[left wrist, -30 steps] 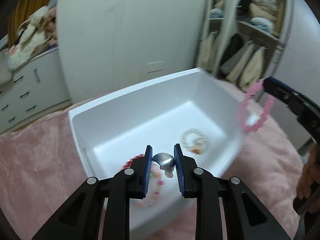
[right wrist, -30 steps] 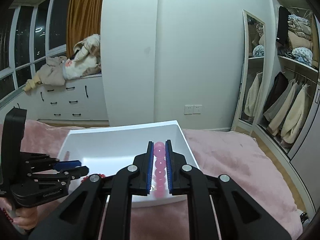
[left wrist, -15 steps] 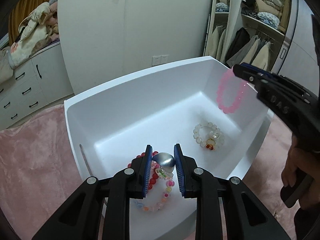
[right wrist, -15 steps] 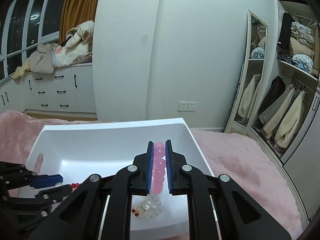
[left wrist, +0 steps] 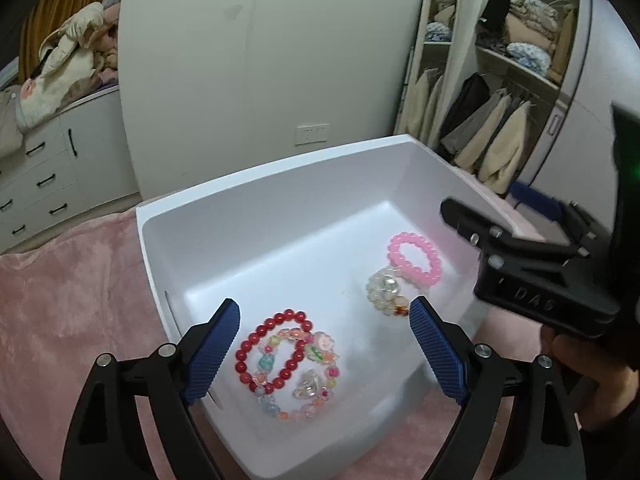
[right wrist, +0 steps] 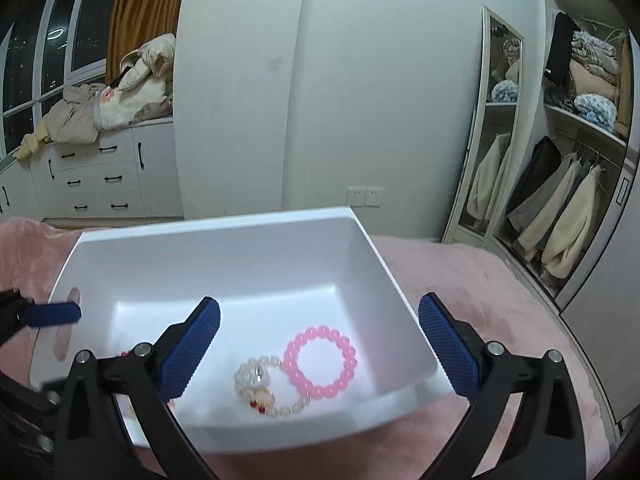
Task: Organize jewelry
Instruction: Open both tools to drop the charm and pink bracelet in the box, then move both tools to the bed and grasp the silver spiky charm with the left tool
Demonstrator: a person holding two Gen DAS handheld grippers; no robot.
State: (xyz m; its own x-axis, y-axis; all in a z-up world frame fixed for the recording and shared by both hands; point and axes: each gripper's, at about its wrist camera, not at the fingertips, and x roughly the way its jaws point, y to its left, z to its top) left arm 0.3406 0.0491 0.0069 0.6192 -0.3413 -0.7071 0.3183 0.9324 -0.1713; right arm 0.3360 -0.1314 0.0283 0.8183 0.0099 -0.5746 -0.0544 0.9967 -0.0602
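Note:
A white box stands on a pink blanket. Inside lie a red bead bracelet, a multicolour charm bracelet, a white pearl bracelet and a pink bead bracelet. The pink and pearl bracelets touch. My left gripper is open and empty above the red and charm bracelets. My right gripper is open and empty above the pink bracelet; it shows at the right in the left wrist view.
The pink fleece blanket surrounds the box. Behind stand a white wall, a drawer unit with piled clothes and an open wardrobe with hanging coats.
Both grippers have opened. The charm bracelet dropped from the left gripper into the box and the pink bracelet dropped from the right gripper beside the pearl one.

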